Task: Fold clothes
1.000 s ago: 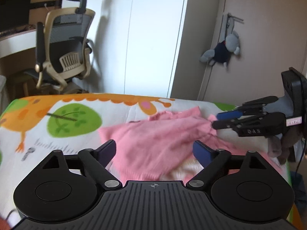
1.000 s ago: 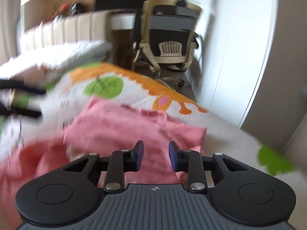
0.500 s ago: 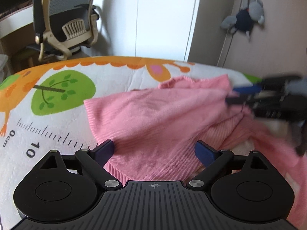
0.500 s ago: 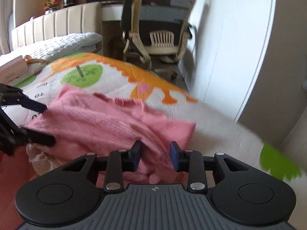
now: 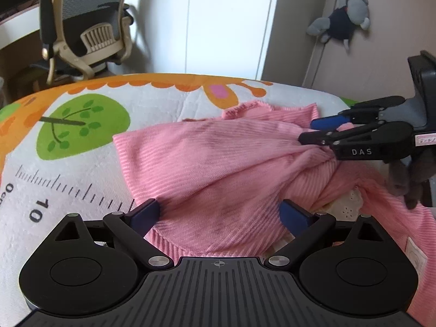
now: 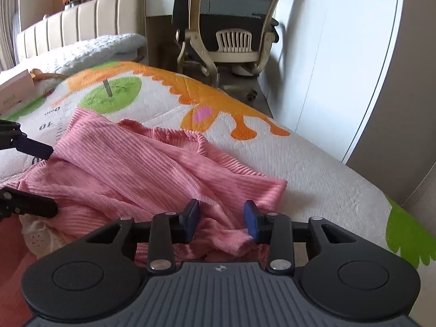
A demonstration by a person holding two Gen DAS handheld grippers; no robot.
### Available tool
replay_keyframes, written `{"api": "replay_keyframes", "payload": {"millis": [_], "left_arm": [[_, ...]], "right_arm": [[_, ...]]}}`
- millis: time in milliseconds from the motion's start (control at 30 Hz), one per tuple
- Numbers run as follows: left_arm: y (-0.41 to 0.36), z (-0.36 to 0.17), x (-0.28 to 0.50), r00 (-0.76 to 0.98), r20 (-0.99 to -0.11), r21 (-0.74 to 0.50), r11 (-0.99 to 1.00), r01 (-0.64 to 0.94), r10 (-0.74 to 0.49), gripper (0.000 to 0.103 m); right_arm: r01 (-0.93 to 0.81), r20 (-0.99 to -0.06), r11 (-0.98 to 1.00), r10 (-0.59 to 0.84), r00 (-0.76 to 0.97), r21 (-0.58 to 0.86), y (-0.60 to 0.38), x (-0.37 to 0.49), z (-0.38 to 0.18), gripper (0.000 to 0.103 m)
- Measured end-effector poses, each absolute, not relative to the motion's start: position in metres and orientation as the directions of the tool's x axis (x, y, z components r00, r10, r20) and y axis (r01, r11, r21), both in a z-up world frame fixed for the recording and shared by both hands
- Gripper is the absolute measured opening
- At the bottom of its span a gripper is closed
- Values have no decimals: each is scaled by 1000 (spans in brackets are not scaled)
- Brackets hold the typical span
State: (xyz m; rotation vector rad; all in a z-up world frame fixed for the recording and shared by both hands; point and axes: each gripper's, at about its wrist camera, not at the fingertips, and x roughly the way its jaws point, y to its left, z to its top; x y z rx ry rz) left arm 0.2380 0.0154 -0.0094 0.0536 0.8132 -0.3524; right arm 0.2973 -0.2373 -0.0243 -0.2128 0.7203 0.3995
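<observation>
- The pink sweater (image 5: 207, 163) lies rumpled on the bed (image 5: 81, 169), no neat fold showing yet.
- Right gripper (image 6: 221, 219): fingers pinch a bunch of the sweater's edge.
- Left gripper (image 5: 219, 215): fingers spread wide over the sweater's hem, holding nothing.

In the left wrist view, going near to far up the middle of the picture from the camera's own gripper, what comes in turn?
Left gripper → pink ribbed garment → cartoon-print bed cover → white wardrobe doors.
</observation>
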Motion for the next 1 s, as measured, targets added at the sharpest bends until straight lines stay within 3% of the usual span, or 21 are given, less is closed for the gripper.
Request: {"api": "replay_keyframes", "payload": {"millis": [167,300,433,533,600,700,767,800,833,1000], "left_arm": [[54,4,255,651,-685,-237,945,224,-326,98],[86,2,280,634,-671,-387,911,143,-384,98],[86,-8,304,619,-687,-415,905,96,-381,97],[79,-17,315,621,-684,-425,901,87,-383,81],[74,-19,315,635,-674,-410,907,102,-376,80],[67,-22,314,652,-662,-388,913,127,-371,63],[63,-22,314,646,-658,-381,911,157,-387,39],[63,-18,311,648,-651,-380,908,174,-396,34],[62,-11,306,652,-639,-377,905,198,-409,21],[66,43,254,692,-514,-344,861,375,-507,16]], "right_arm": [[-428,-646,904,325,691,-4,-247,295,-1,37],[-378,-602,911,398,692,167,-267,309,24,53],[-363,-631,924,352,691,118,-252,339,17,53],[-401,-649,914,344,679,65,-227,357,6,53],[-422,-662,905,346,665,49,-214,364,-3,51],[-446,-704,895,322,632,9,-195,368,-24,28],[-467,-686,882,300,663,-64,-188,356,-25,15],[-466,-672,882,302,676,-73,-190,350,-18,11],[-472,-647,880,325,689,-60,-195,339,-5,10],[-523,-515,851,434,739,-33,-231,257,60,8]]}}
